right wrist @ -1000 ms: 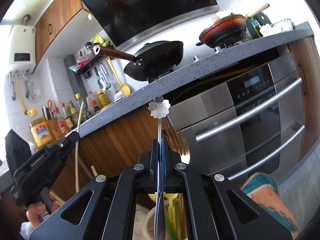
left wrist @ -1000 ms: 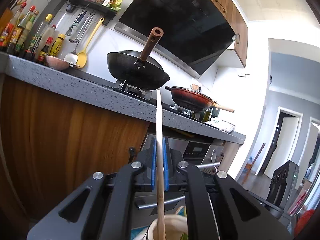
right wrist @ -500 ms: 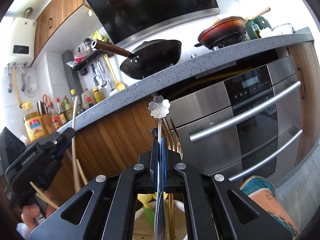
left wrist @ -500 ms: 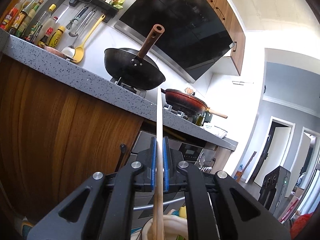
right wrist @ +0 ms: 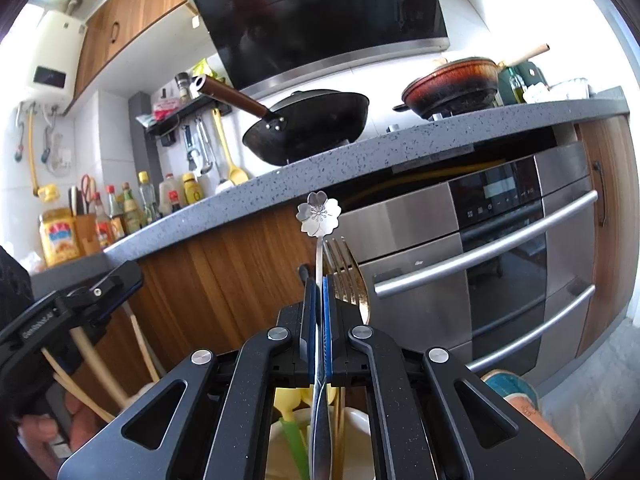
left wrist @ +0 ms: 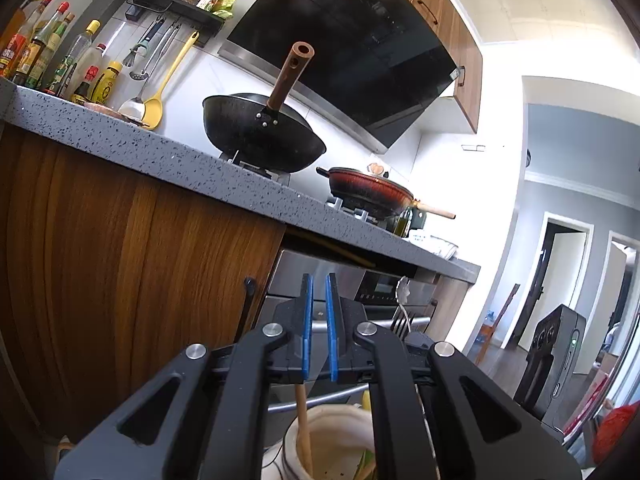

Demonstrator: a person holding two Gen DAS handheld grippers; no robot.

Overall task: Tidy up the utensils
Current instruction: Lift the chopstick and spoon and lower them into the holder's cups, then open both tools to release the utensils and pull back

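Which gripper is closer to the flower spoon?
Right. The right gripper clamps the flower spoon itself; the left gripper sits off to one side, not touching it.

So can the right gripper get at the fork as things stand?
Probably not yet. The right gripper is shut on the flower spoon, so its jaws are taken. The fork stands just right of it, nothing between; with the spoon released it looks reachable.
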